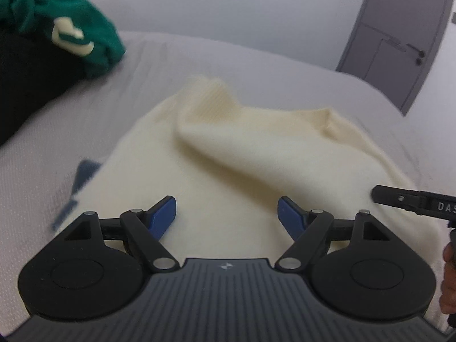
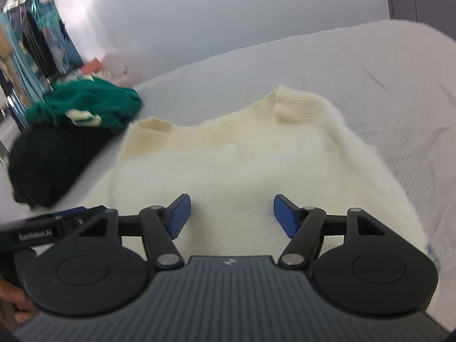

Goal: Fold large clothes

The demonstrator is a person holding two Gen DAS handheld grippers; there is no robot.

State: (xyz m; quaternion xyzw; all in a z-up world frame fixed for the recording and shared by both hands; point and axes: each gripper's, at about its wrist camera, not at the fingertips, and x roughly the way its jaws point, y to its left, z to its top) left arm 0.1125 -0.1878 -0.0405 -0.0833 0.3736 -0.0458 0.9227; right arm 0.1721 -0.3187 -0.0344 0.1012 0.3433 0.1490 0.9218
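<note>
A cream knit sweater (image 1: 242, 154) lies on the grey bed, partly folded, with a ribbed cuff lying on top at its far side. It also shows in the right wrist view (image 2: 228, 165), where a ribbed cuff (image 2: 293, 105) rests near the far right corner. My left gripper (image 1: 226, 213) is open and empty just above the sweater's near part. My right gripper (image 2: 230, 213) is open and empty above the sweater's near part. The right gripper's body shows at the right edge of the left wrist view (image 1: 413, 199).
A green garment (image 2: 85, 102) lies on a black garment (image 2: 54, 159) at the bed's left side; both also show in the left wrist view, green (image 1: 57, 17) and black (image 1: 31, 85). The grey bedcover (image 2: 384, 85) extends right. A grey door (image 1: 399, 37) stands behind.
</note>
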